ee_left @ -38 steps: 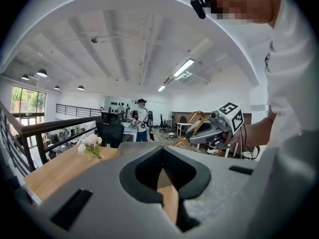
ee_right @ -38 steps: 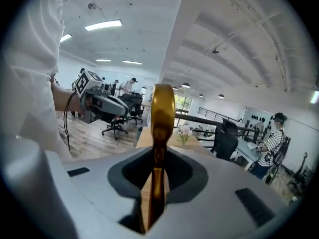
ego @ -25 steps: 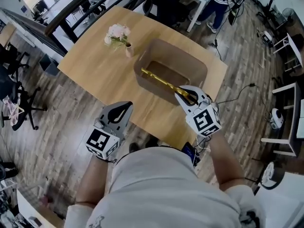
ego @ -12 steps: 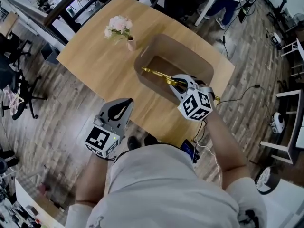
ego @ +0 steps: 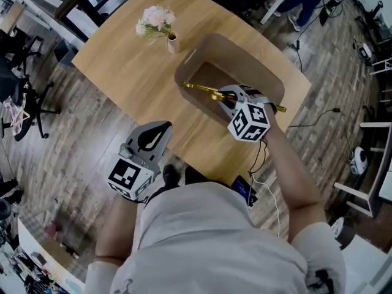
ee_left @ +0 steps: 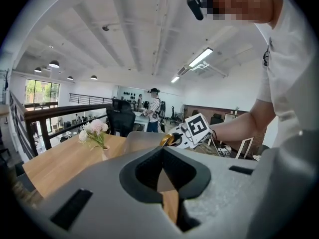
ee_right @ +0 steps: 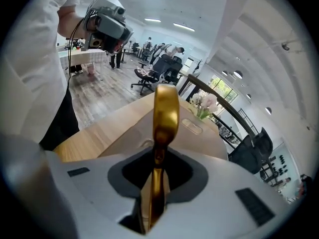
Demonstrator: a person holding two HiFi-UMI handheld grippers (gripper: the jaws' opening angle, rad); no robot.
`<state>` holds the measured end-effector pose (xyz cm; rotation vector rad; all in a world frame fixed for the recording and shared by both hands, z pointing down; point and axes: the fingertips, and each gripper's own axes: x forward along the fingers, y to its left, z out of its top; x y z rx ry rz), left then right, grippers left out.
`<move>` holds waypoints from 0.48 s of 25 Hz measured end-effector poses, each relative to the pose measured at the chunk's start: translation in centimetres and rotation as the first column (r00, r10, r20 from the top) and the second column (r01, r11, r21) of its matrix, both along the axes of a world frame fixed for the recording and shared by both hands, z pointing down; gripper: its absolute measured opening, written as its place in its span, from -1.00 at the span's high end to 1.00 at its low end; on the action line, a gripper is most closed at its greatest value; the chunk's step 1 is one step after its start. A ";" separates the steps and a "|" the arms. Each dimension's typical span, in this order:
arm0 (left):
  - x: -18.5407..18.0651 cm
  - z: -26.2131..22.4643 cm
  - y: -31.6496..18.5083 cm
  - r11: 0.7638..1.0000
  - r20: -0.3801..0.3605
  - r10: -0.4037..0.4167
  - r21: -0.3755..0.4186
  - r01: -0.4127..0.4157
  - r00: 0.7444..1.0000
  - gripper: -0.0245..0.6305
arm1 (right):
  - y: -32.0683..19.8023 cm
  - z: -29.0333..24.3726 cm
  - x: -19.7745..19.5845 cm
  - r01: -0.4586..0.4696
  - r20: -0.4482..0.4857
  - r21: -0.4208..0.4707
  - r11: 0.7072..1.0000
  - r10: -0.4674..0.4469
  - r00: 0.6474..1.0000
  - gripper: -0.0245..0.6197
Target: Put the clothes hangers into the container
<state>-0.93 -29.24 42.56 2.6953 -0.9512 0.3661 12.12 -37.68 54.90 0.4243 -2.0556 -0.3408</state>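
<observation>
At the far left, black office chairs (ego: 24, 106) stand on the wooden plank floor (ego: 79, 139), well apart from the table. The left gripper (ego: 165, 127) hangs outside the near edge of the table (ego: 122, 66), over the floor, with free room on all its sides; its jaws are closed together and nothing is between them. The table is of light wood with round corners, and its left half is bare up to the edge. Near the far edge stands a small vase (ego: 173, 43) with pale pink flowers (ego: 154, 20), just beside the left wall of the brown container (ego: 245, 60). The container is on the right half of the table and is open at the top. The golden clothes hanger (ego: 199, 89) is stretched over this opening: its left end is above the inside, and its other end goes past the near right rim. I cannot tell if it touches the bottom. The right gripper (ego: 225, 97) is clamped on the hanger's middle, over the near rim. To the right of the table a black cable (ego: 312, 118) lies on the floor
</observation>
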 end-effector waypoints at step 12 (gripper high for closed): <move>0.8 1.3 -1.1 1.000 0.000 -0.019 -0.024 0.019 1.000 0.91 | -1.7 4.9 0.7 0.137 -0.116 -0.001 0.991 -0.136 0.984 0.70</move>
